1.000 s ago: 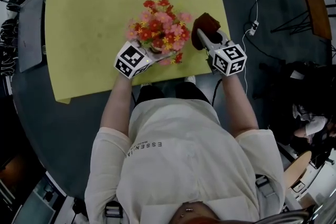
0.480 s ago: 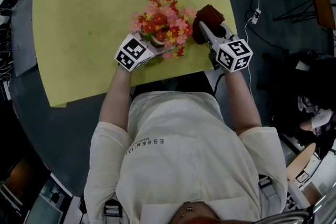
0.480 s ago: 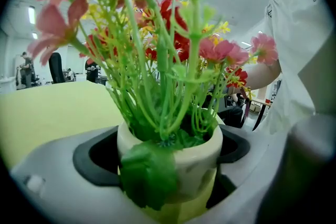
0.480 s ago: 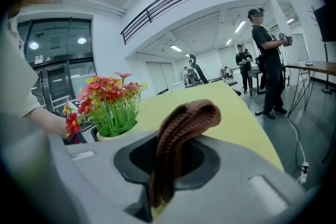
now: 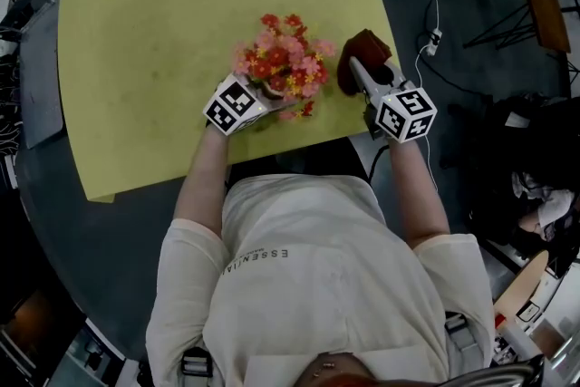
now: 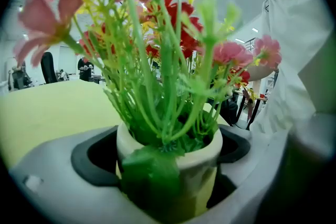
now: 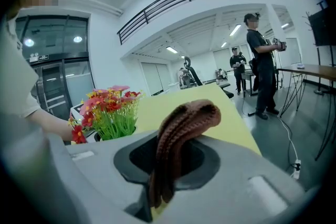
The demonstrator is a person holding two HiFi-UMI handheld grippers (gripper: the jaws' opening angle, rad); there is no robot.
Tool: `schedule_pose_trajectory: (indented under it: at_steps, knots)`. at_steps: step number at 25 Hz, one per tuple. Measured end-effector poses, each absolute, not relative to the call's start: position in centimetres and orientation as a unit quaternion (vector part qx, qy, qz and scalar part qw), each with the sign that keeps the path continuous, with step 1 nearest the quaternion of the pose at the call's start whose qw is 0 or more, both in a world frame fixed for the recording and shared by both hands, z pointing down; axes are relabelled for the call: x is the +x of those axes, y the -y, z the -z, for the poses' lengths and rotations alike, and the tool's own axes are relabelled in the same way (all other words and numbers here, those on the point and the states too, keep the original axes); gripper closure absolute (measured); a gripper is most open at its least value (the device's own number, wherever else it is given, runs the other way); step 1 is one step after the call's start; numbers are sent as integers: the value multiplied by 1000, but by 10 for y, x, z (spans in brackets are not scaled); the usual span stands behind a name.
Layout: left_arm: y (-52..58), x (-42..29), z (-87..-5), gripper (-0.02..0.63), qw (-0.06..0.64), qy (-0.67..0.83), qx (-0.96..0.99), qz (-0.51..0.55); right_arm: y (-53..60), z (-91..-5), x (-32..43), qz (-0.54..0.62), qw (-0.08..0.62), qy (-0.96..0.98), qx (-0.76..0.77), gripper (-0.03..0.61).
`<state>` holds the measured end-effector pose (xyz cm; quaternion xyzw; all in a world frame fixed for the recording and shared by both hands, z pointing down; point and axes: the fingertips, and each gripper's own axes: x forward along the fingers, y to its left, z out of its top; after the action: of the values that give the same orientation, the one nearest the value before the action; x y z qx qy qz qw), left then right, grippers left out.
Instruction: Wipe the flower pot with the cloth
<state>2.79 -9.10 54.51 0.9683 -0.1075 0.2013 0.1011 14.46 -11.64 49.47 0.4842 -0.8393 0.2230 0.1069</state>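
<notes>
The cream, round flower pot [image 6: 173, 162], full of green stems and red, pink and yellow artificial flowers [image 5: 283, 61], sits between the jaws of the left gripper [image 5: 260, 96], which clamp it on both sides. It is at the near edge of the yellow sheet [image 5: 163, 14], in front of the person. Just right of the blossoms, the right gripper [image 5: 360, 75] pinches a dark red-brown knitted cloth [image 7: 181, 126], folded over and drooping from its jaws (whether it touches the flowers is unclear). The sheet covers a dark round table [image 5: 82, 231].
</notes>
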Motion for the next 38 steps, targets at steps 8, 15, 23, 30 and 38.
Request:
schedule_pose_trajectory:
  at_steps: [8, 15, 23, 30, 38]
  knots:
    - [71, -5, -540, -12, 108, 221, 943, -223, 91, -485, 139, -226, 131, 840, 475, 529]
    - [50, -66, -485, 444, 117, 447, 873, -153, 74, -473, 134, -231, 143, 857, 437, 529]
    - [18, -80, -441, 598, 82, 571, 806, -131, 48, -460, 140, -208, 160, 888, 377, 529]
    - [-29, -76, -405, 598, 71, 604, 790, -81, 2, -436, 151, -145, 165, 886, 409, 531]
    - [-113, -102, -360, 598, 36, 605, 795, -24, -91, -417, 132, -126, 151, 869, 455, 531]
